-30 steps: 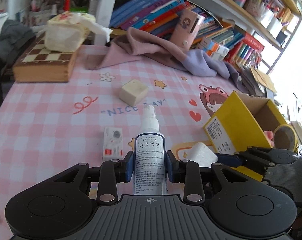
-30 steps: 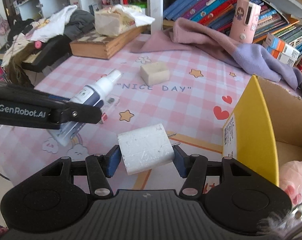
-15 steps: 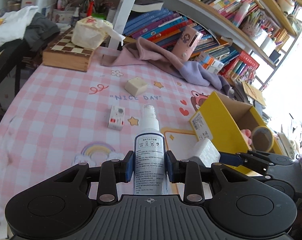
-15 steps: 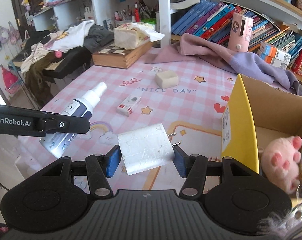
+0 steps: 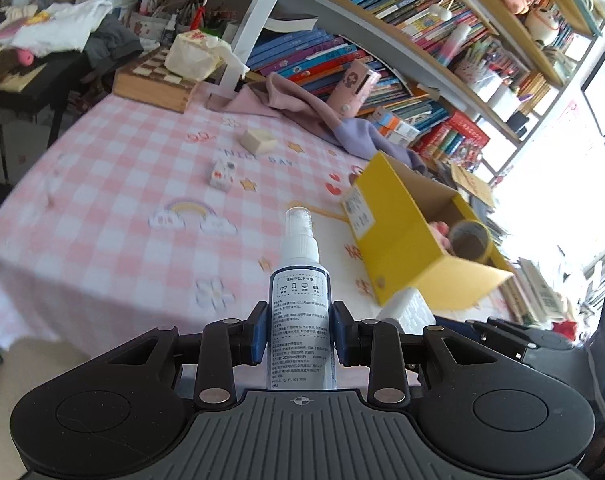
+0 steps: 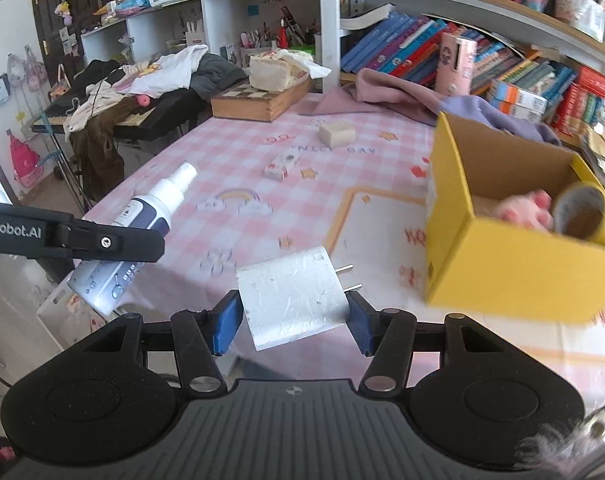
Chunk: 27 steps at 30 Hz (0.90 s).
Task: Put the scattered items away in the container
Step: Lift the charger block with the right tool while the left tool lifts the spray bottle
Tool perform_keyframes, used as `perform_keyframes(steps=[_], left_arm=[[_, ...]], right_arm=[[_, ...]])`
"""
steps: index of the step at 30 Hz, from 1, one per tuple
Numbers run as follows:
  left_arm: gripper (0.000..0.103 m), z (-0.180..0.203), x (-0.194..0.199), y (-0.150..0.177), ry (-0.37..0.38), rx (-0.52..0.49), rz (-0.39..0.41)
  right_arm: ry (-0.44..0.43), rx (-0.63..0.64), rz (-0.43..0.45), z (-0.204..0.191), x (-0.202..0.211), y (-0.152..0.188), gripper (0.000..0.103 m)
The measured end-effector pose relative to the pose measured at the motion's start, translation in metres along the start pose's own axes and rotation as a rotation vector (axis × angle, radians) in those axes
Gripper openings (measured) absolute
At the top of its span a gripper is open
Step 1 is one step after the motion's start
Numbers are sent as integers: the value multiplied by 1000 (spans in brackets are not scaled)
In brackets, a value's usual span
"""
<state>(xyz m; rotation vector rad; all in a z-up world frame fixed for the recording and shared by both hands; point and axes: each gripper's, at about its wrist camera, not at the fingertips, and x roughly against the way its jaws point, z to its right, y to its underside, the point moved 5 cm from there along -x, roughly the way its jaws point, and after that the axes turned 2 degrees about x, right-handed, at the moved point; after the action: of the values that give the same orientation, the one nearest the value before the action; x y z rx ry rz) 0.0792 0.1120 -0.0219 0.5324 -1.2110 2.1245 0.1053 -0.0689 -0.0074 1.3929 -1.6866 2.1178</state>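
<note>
While both tools hang above the near edge of the pink checked tablecloth (image 6: 206, 148), a white spray bottle with a dark blue label (image 5: 300, 312) is clamped upright in the left gripper (image 5: 301, 332), and a white wall charger with two metal prongs (image 6: 292, 296) is pinched by the right gripper (image 6: 293, 320). Further left to right, a wooden chessboard box (image 6: 258, 100), a small white and red packet (image 6: 280, 166) and a cream block (image 6: 336, 133) are seen lying loose, well apart. Over on the right, an open yellow cardboard box (image 6: 502, 264) is seen, with a pink plush toy (image 6: 526, 210) and a yellow tape roll (image 6: 584, 216) already inside. No object is seen between grippers and box.
</note>
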Motion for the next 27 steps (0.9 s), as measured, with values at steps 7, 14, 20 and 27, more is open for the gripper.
perform_keyframes(steps=[7,14,20,27], left_arm=[[31,19,19,28,49,-14,-15],[31,44,15,49,123,-48,-64],[31,64,11,59,170,-88,-90],[31,81,2,70,216,-132,-150]], right_arm=[[68,-68,-4,9,42,35,54],[149,-106,-16,19,76,65,53],[219,-186,-14,38,95,80,53],[258,-243,-9,50,108,92,54]])
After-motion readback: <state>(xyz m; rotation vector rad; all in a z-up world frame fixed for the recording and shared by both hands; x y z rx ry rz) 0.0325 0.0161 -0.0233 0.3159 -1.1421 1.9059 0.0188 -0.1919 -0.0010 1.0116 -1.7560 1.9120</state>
